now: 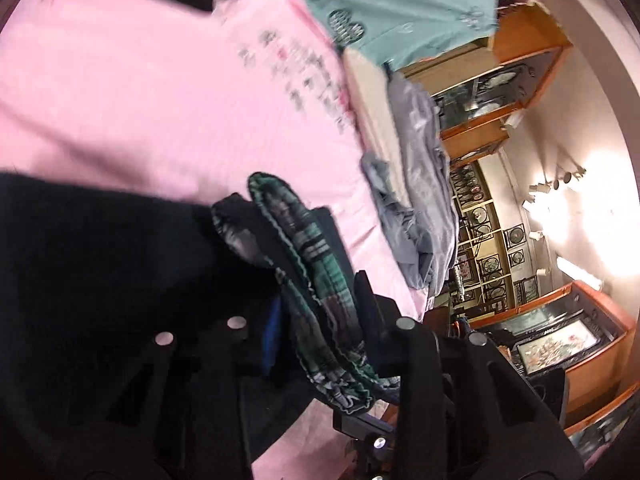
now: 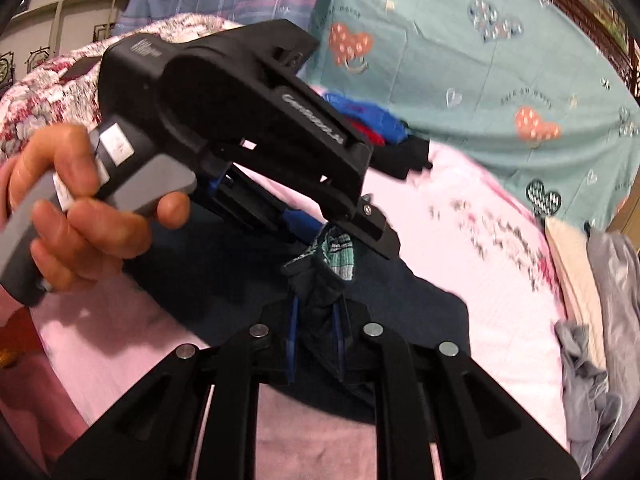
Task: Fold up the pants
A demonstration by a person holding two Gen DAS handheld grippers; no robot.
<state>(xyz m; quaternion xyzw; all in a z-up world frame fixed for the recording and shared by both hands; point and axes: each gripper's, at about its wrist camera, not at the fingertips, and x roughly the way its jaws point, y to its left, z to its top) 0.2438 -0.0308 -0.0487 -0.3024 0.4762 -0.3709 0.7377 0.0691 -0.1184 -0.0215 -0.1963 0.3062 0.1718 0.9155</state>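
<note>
Pants (image 2: 224,272) pinched by both grippers' jaws on pink sheet (image 2: 460,240), grey garment (image 2: 592,380) beside.

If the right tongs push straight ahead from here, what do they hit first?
Probably the left tongs, close ahead and clamped on the same dark pants that the right tongs hold. Beyond lies the pink sheet. Depth is unclear.

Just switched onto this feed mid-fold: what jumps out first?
Both hand-held grippers pinch the same dark pants with a green plaid lining, held just above the pink sheet. The left hand-held gripper, in a bare hand, fills the right view's middle; the right hand-held gripper clamps below. A teal heart-print cover lies behind.
</note>
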